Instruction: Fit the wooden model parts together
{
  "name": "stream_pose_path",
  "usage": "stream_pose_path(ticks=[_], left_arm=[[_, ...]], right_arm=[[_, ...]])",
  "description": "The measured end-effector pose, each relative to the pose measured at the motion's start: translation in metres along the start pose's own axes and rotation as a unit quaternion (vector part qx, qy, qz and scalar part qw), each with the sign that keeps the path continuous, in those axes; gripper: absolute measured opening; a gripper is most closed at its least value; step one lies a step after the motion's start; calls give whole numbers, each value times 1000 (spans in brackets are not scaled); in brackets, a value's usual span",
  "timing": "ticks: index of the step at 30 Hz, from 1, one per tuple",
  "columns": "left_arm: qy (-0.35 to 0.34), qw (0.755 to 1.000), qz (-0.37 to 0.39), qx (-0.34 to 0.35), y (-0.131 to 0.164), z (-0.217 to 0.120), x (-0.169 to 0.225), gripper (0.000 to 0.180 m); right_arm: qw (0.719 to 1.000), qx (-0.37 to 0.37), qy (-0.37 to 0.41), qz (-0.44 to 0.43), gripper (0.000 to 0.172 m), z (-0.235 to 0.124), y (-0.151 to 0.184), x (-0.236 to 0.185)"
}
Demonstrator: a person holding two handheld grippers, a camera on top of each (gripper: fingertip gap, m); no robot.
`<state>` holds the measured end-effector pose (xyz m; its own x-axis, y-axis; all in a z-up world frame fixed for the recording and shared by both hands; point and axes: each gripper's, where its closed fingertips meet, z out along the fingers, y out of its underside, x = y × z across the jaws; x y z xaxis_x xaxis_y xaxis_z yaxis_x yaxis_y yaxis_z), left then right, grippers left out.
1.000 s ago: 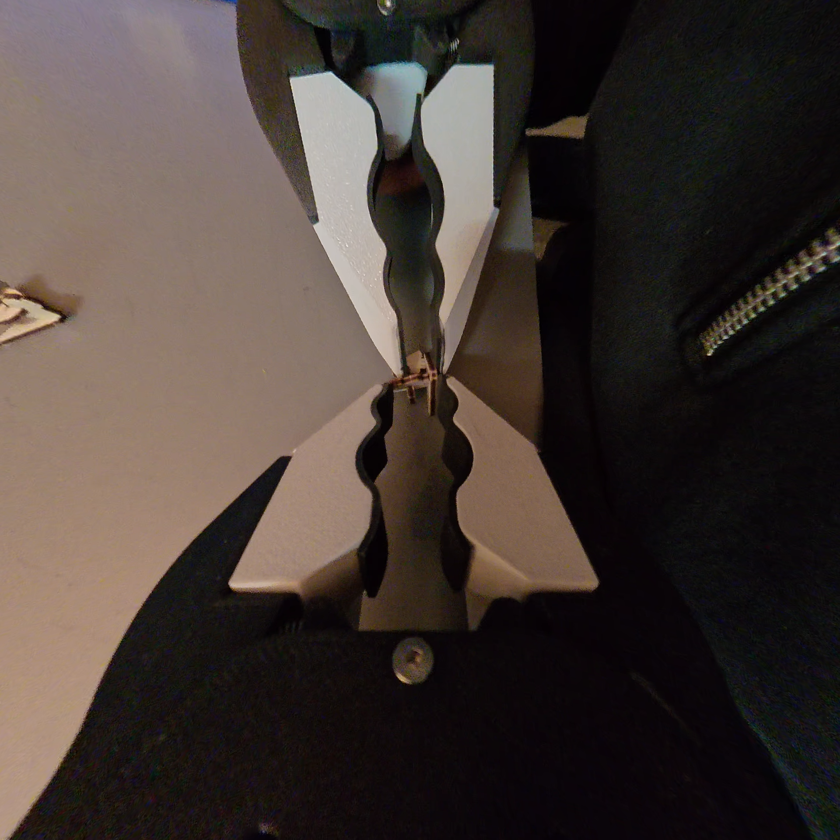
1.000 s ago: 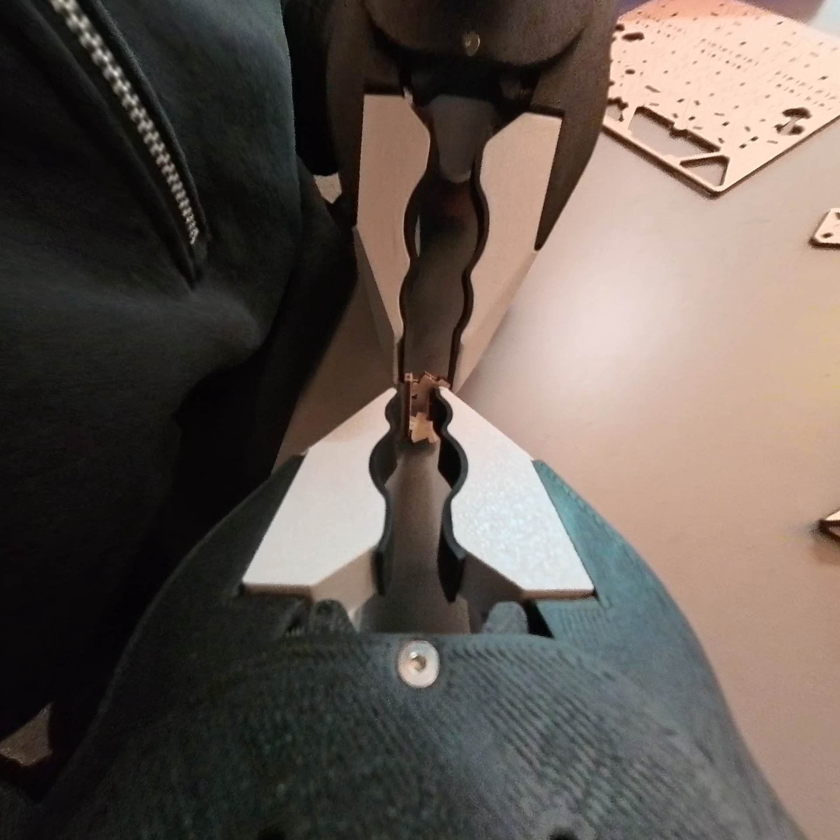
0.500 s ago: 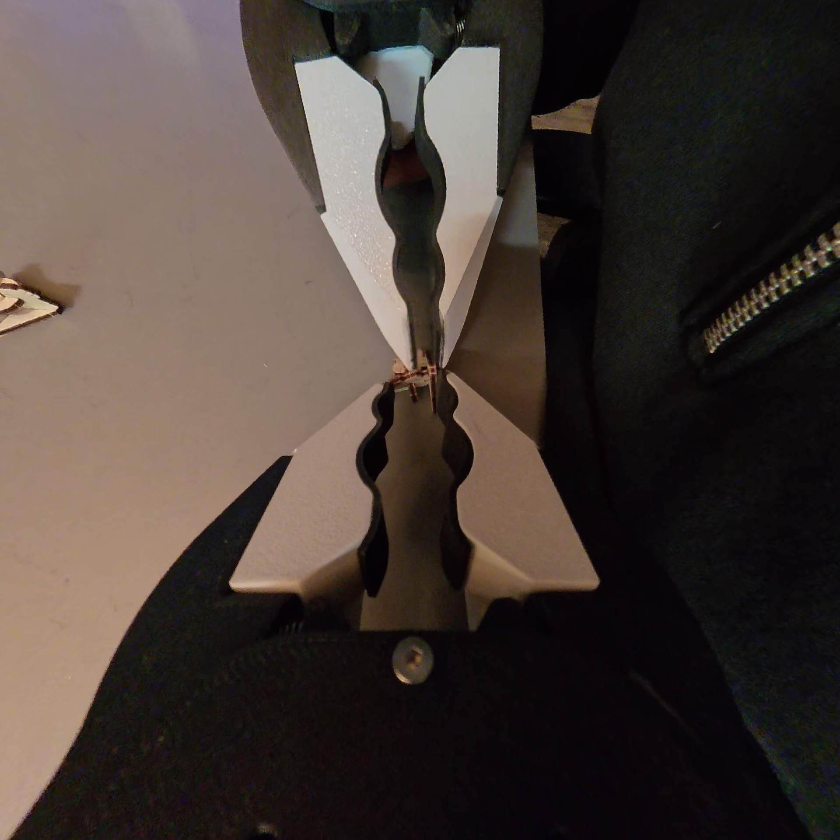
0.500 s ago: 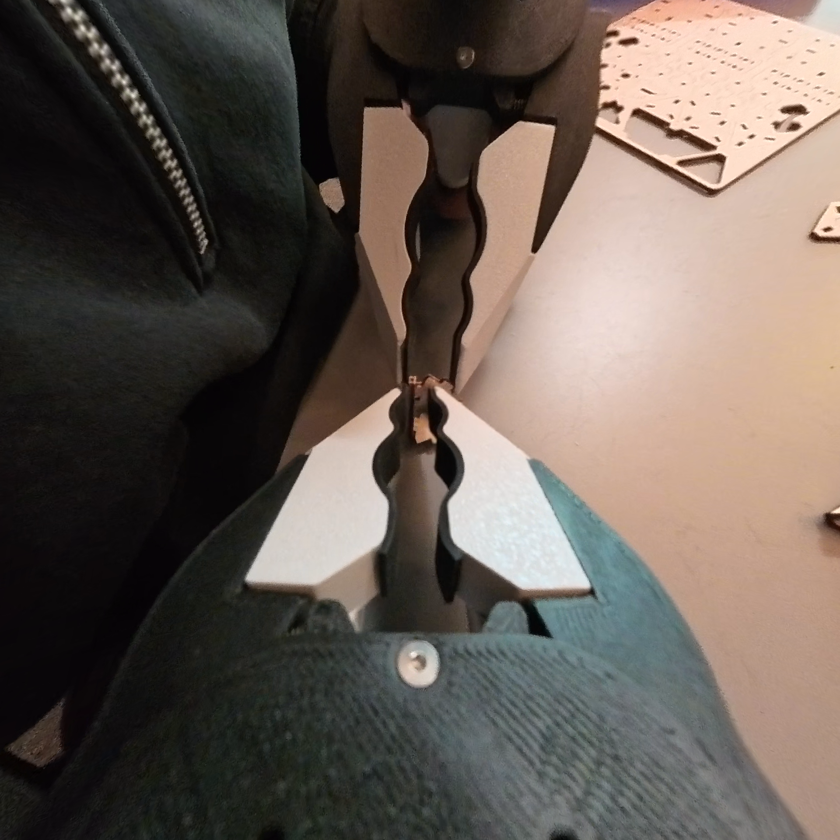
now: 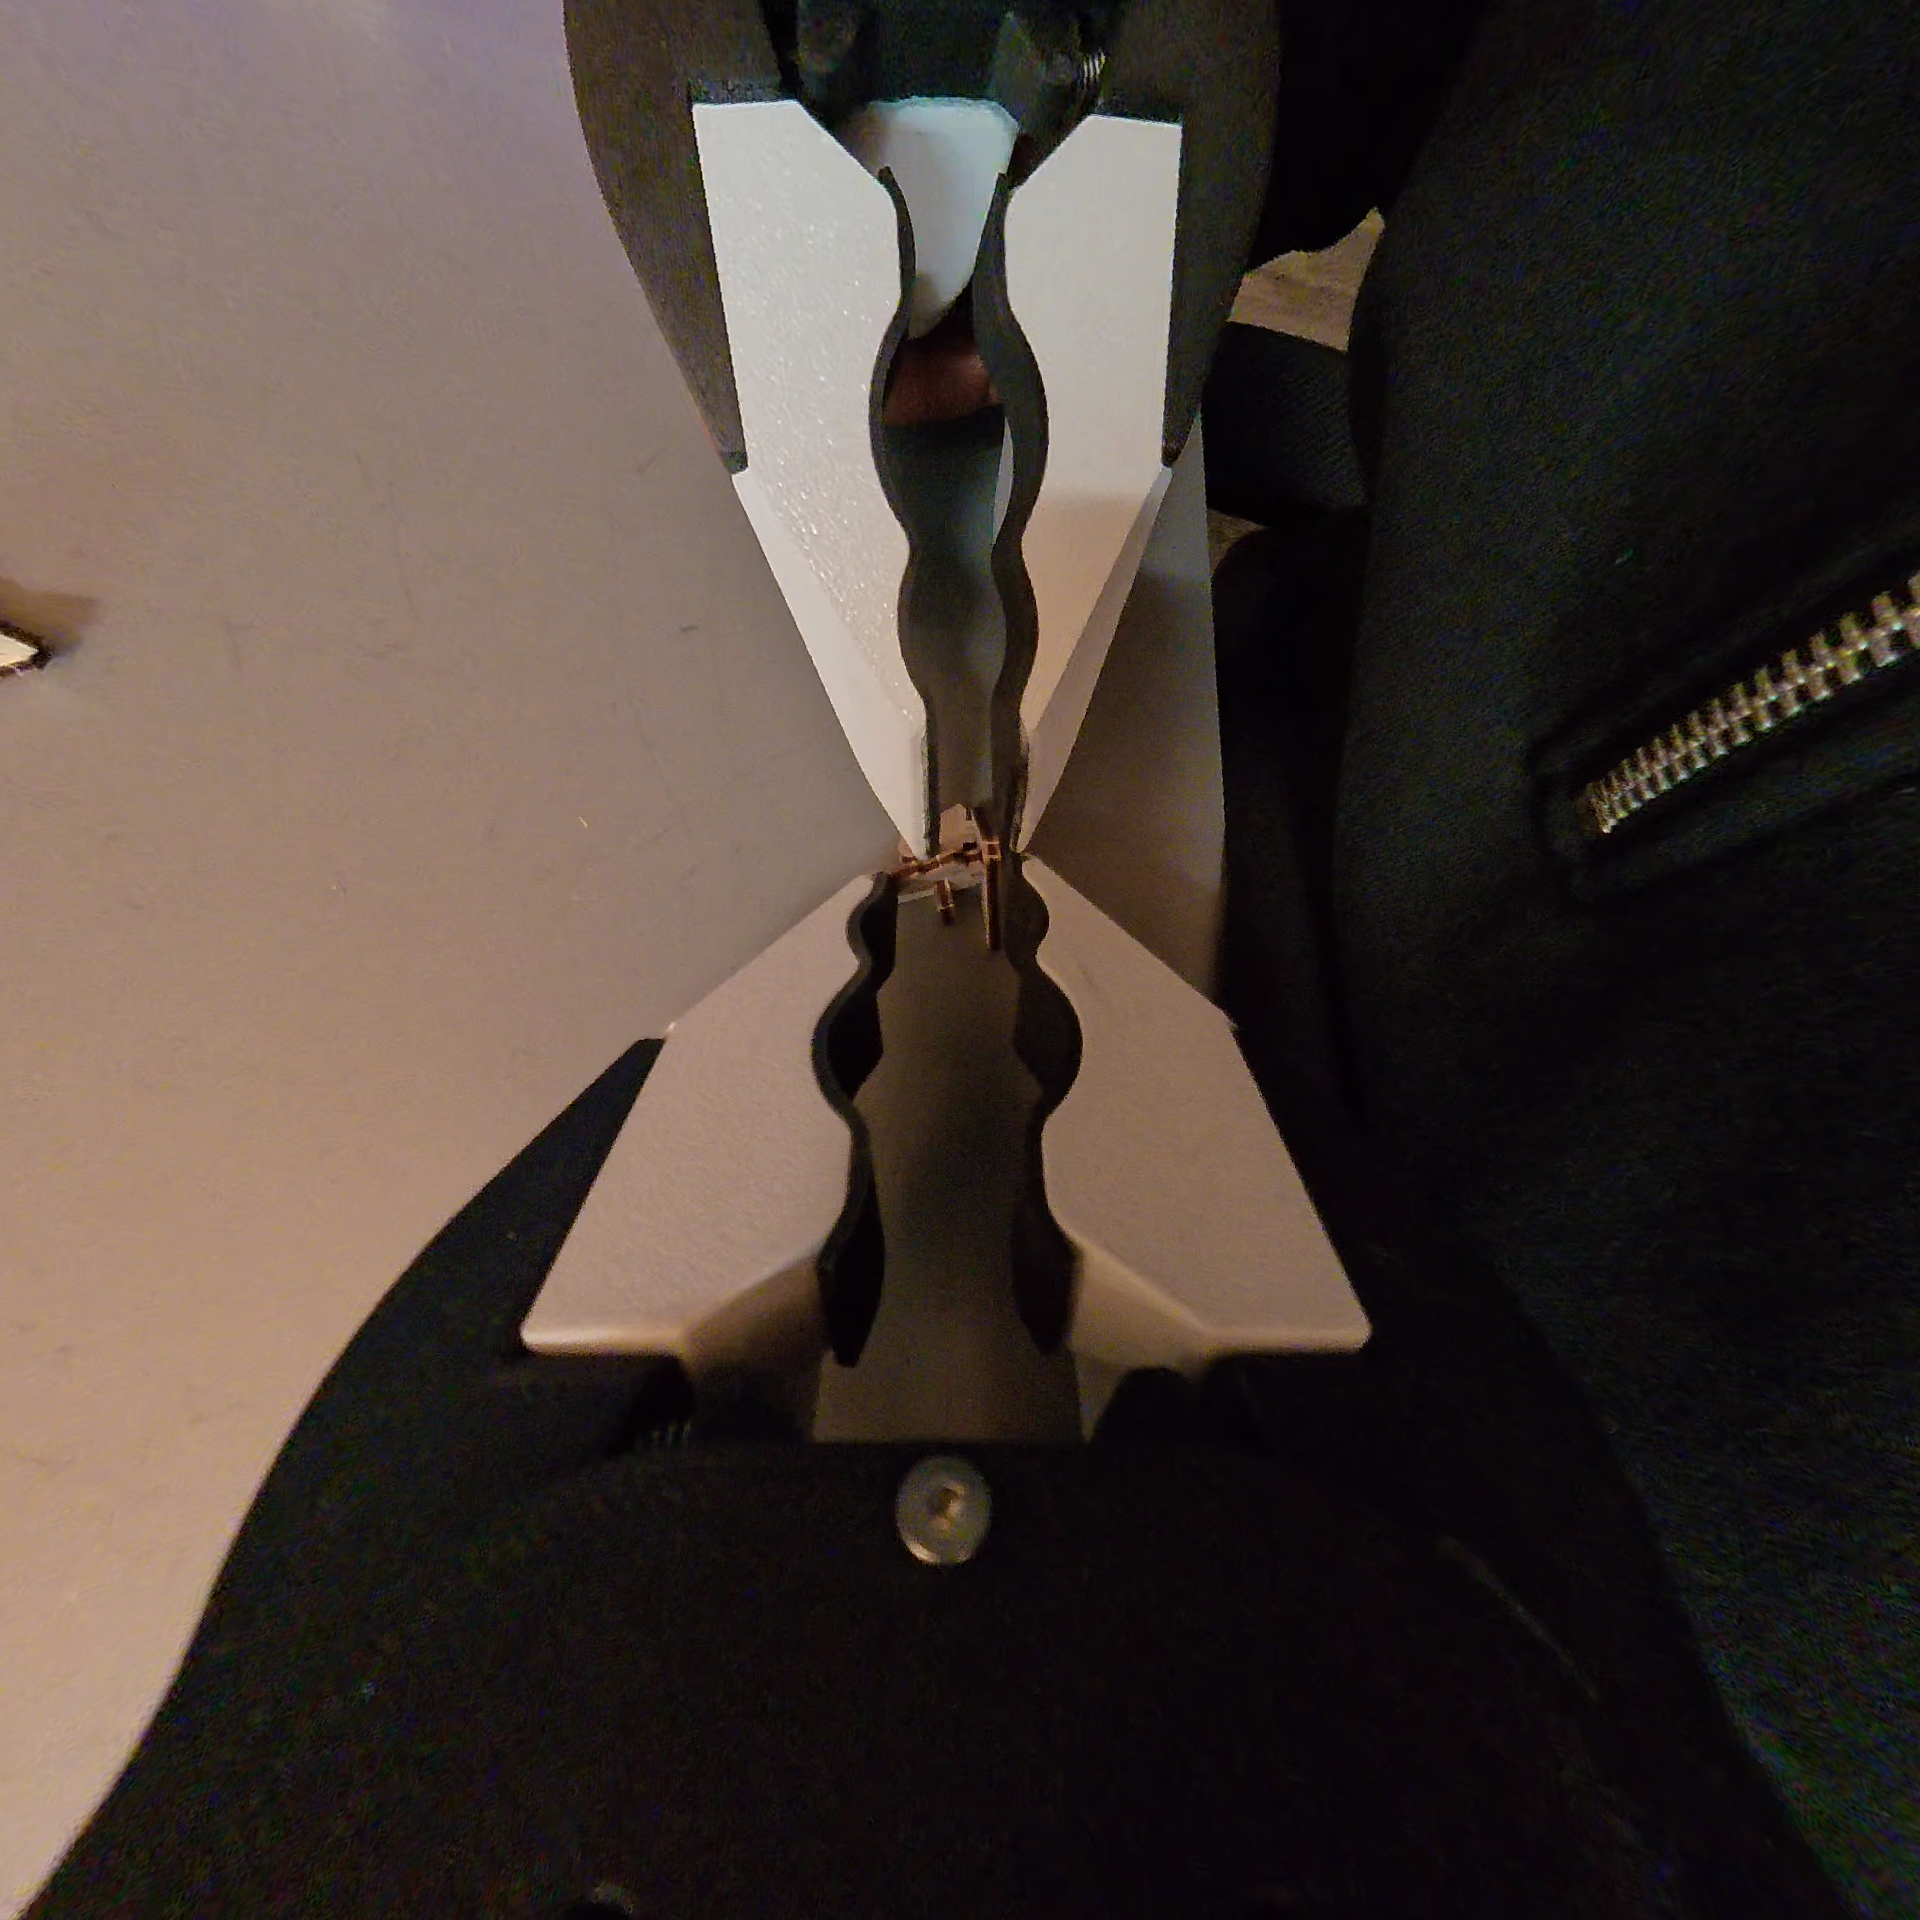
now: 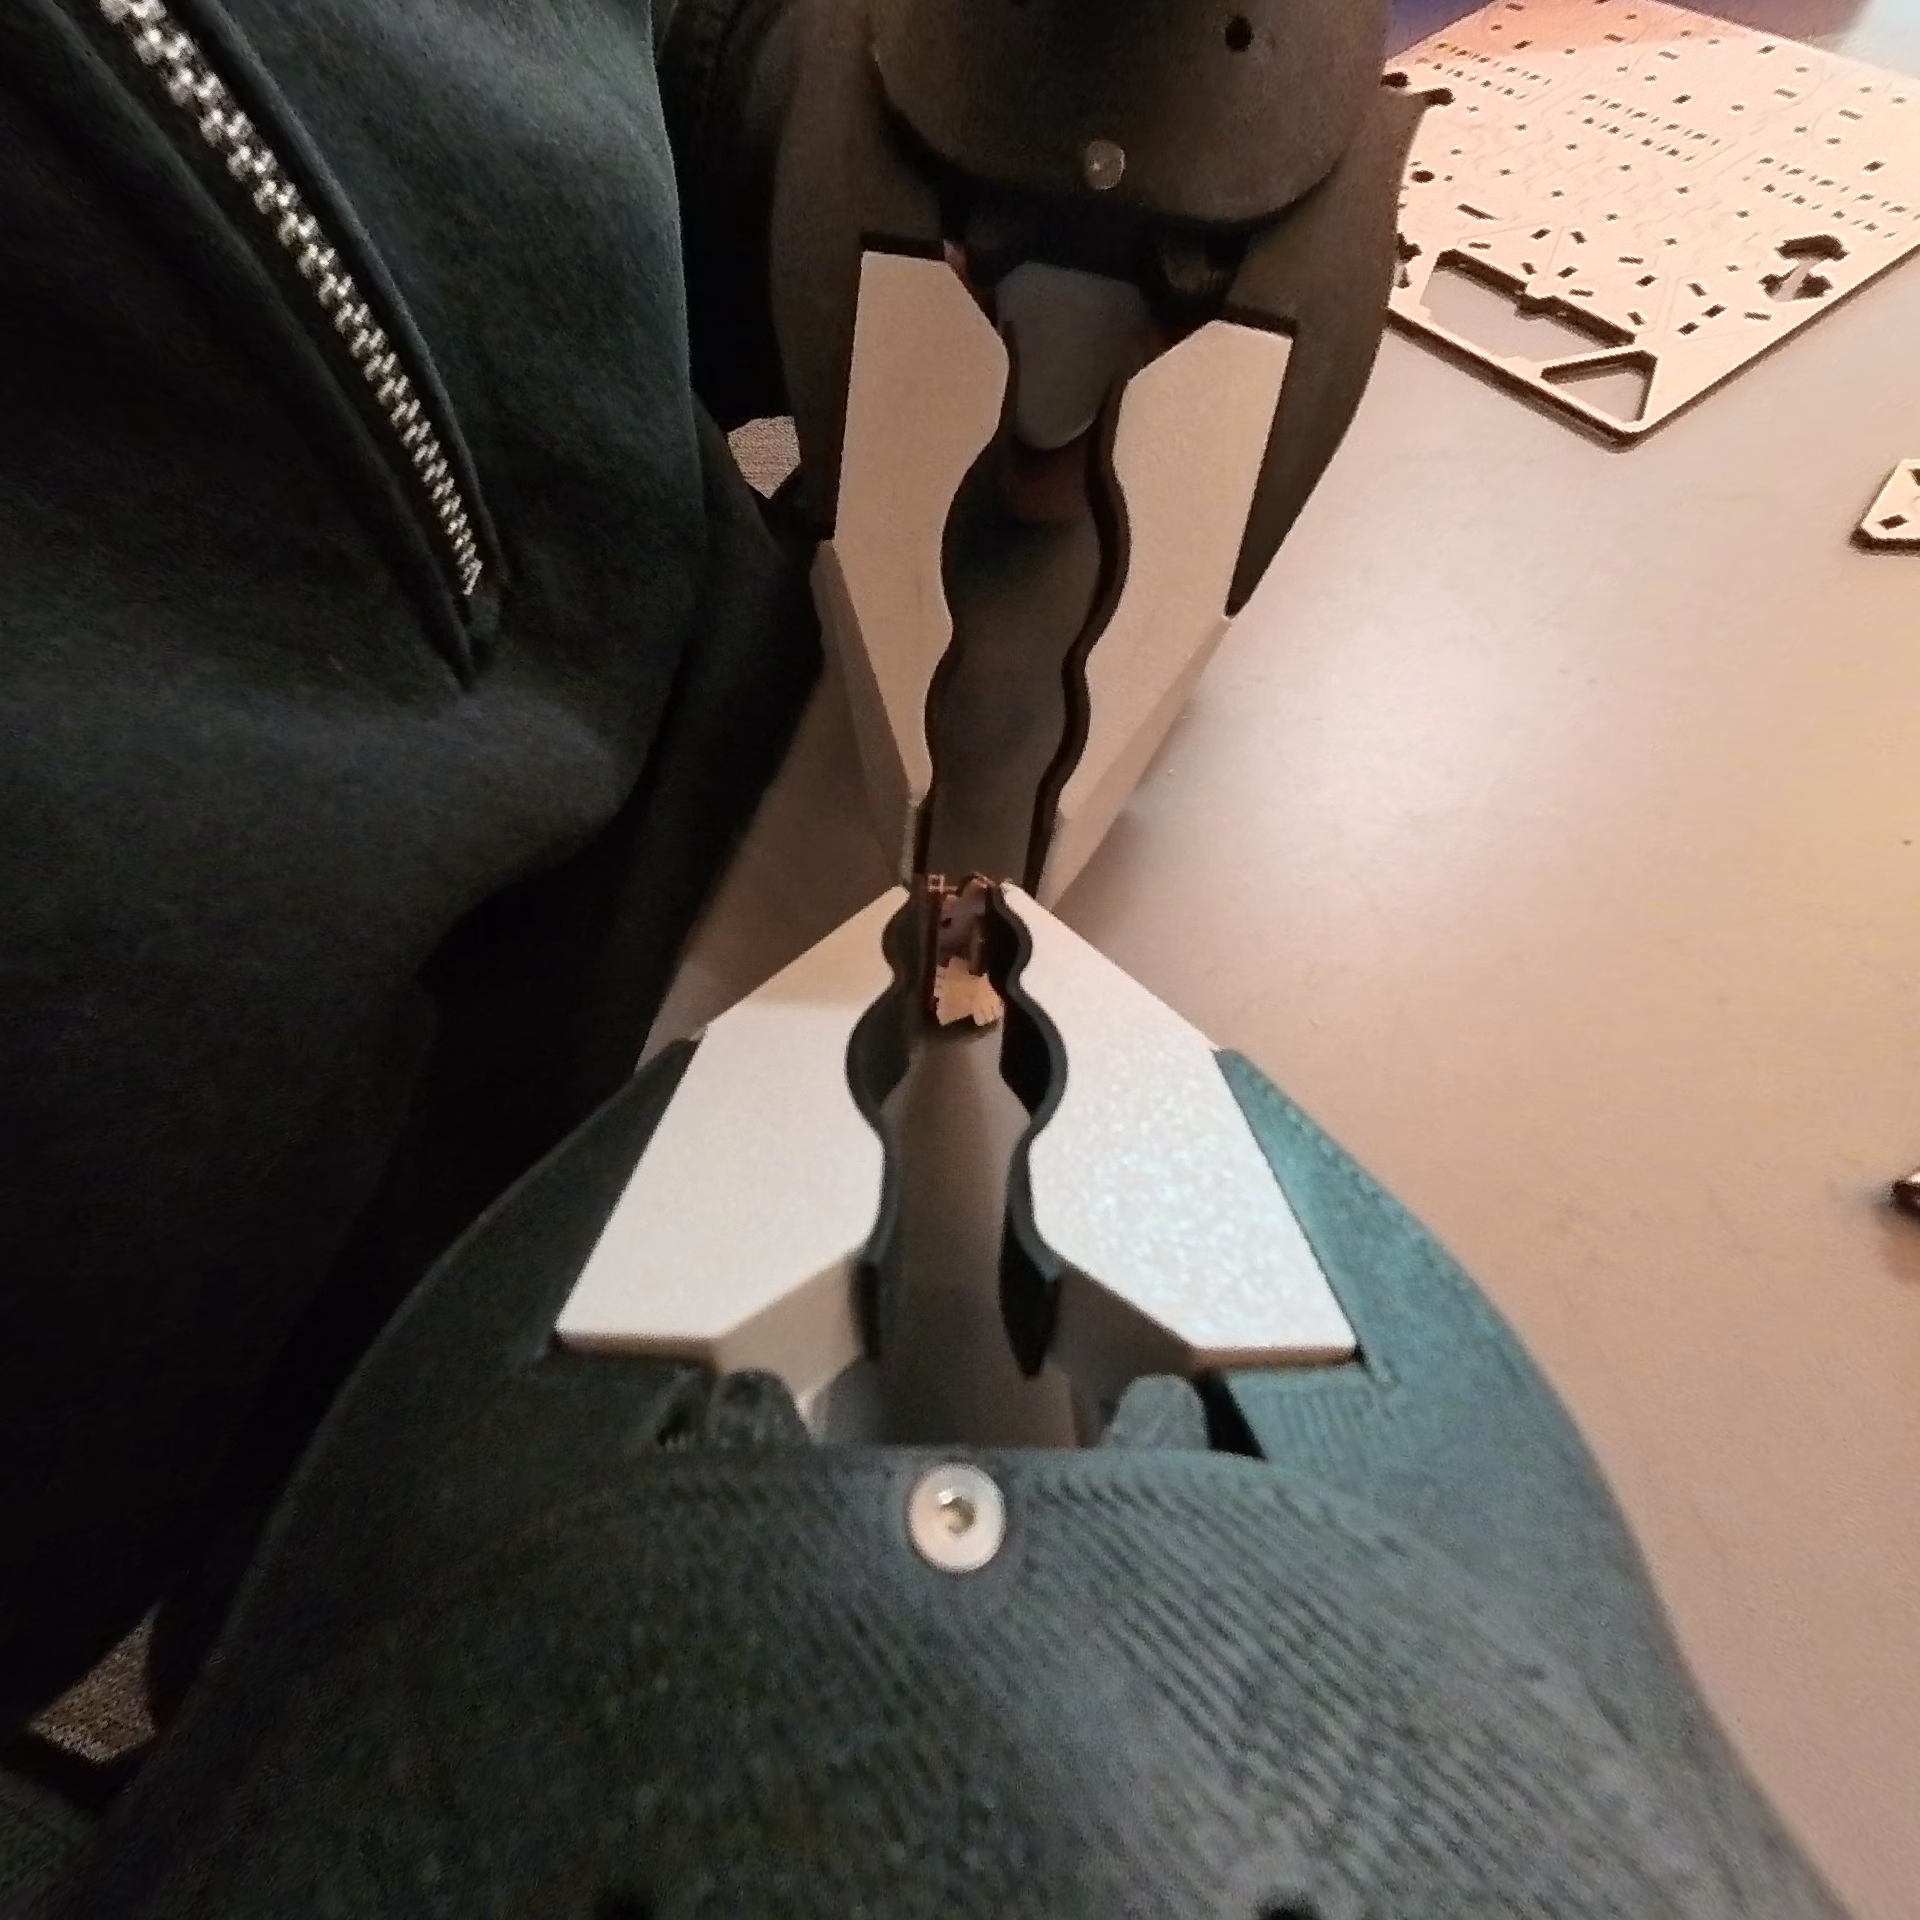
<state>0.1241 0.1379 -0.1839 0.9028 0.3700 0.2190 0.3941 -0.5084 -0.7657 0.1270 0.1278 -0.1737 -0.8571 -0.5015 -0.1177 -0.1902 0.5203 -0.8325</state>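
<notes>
My two grippers meet tip to tip above the grey table [image 5: 312,468]. In the left wrist view my left gripper [image 5: 951,894] is shut on a small brown wooden assembly [image 5: 961,868]: a thin cross strip spans from the left pad to an upright strip against the right pad. The right gripper comes in from the top, its fingertips [image 5: 1013,800] right at the same assembly. In the right wrist view my right gripper [image 6: 961,925] is shut on a small toothed wooden part [image 6: 961,982] of it. The left gripper's fingertips [image 6: 920,842] reach in from above.
A person's dark zipped jacket fills the right of the left wrist view [image 5: 1714,707] and the left of the right wrist view [image 6: 343,312]. A laser-cut wooden sheet [image 6: 1662,208] lies at the back right, with small loose wooden pieces [image 6: 1891,509] nearby and one at the table's left [image 5: 16,649]. The grippers are tip to tip, or close to it.
Both grippers stay shut on the wooden assembly, tip to tip. The views have shifted slightly: the opposite gripper sits a little differently and the loose piece at the left has slid towards the frame edge.
</notes>
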Motion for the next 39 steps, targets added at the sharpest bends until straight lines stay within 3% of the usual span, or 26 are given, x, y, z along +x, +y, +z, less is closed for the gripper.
stream_pose_path(ticks=[12, 27, 32, 39], left_arm=[[-2, 1000, -10, 4, -1, 0, 0, 16], [-40, 999, 30, 2, -1, 0, 0, 17], [-49, 997, 49, 17, -3, -3, 2, 16], [-53, 995, 80, 8, -1, -2, 8, 16]], right_arm=[[1000, -6, -23, 7, 8, 2, 0, 1], [1000, -9, -1, 4, 1, 0, 1, -3], [998, 47, 14, 37, 32, -15, -12, -2], [999, -22, 37, 2, 46, 3, 8, -1]])
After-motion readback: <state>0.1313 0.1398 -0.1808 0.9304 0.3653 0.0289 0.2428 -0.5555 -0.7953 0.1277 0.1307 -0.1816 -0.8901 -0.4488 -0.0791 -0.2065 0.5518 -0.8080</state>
